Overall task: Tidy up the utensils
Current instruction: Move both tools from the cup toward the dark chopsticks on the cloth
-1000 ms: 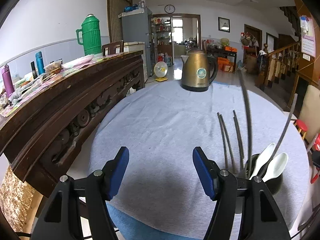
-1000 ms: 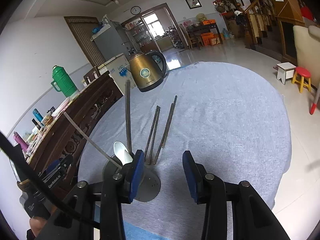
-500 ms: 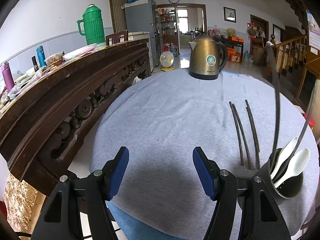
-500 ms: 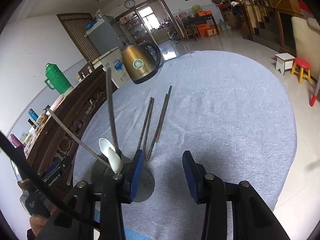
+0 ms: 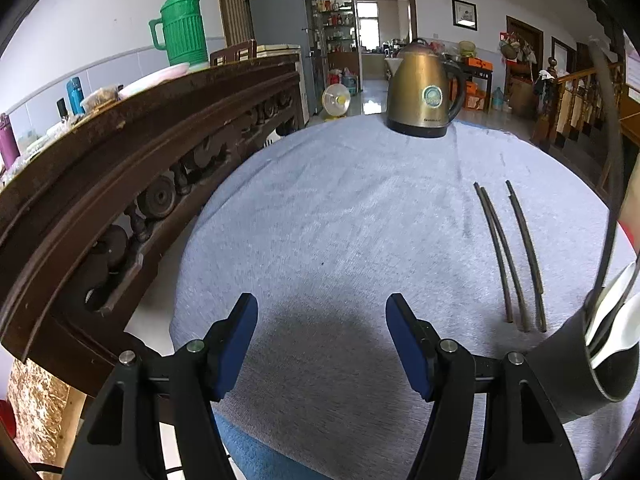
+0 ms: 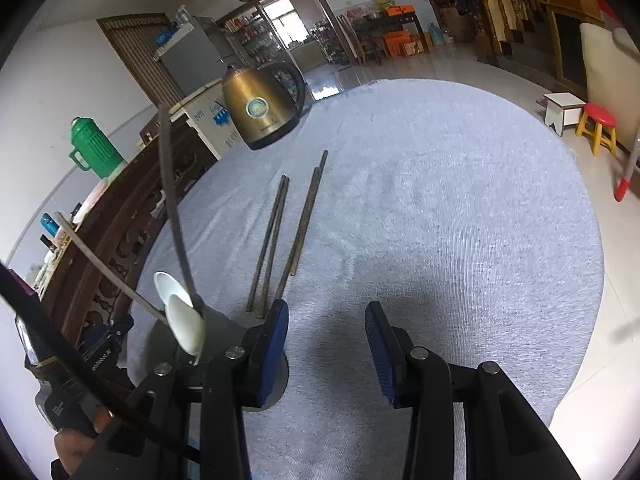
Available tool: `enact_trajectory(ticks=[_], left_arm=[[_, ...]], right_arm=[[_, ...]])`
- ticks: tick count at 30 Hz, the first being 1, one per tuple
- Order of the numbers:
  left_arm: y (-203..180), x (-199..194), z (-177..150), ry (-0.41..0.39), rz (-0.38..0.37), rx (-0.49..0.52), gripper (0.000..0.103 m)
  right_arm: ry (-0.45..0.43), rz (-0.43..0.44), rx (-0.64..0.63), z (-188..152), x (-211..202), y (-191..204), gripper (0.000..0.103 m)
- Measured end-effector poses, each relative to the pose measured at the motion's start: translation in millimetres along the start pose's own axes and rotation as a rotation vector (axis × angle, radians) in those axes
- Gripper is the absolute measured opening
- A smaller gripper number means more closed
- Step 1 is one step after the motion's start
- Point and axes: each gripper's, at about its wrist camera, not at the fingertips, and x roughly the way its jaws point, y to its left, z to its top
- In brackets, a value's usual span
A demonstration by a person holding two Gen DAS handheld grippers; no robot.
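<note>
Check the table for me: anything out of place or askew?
Four dark chopsticks lie loose on the grey cloth beside the utensil holder, which already holds two white spoons and two chopsticks. Nothing looks spilled or damaged.

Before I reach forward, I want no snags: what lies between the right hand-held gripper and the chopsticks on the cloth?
Only bare grey cloth, as the right wrist view shows, between the right hand-held gripper and the chopsticks.

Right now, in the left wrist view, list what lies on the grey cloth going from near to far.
Left gripper with open jaws → dark utensil holder with white spoons at the right edge → chopsticks lying flat → gold kettle at the far edge.
</note>
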Motion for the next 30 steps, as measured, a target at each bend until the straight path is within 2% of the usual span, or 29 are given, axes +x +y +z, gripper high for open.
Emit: enact_trajectory(ticks=[8,13,21,25,30], left_arm=[[11.8,23.6,-6.2,0.055,-0.011,-0.029,0.068],[15.2,38.8,-3.1,0.082,-0.036,-0.027,0.068],[-6.6,70.7,39.2,0.103,-0.148,0.046,0.068],[-23.8,97.0,65.1,0.155,-0.212,0.073,0.068],[-36.7,118.5,88.3,0.206,-0.224,0.096,0.068]], right_arm=[[0.033,-0.033,0.006,1.7,15.9,-3.6,0.043],[0.049,-0.061,0.012,15.6,26.4,-10.9,0.043],[0.104,-0.046,0.012,74.5,67.2,-16.5,0.043],[0.154,-0.045,0.005,106.9,99.6,-14.1,0.043],[0.214,-0.034,0.018,157.6,149.5,-5.7,0.043]])
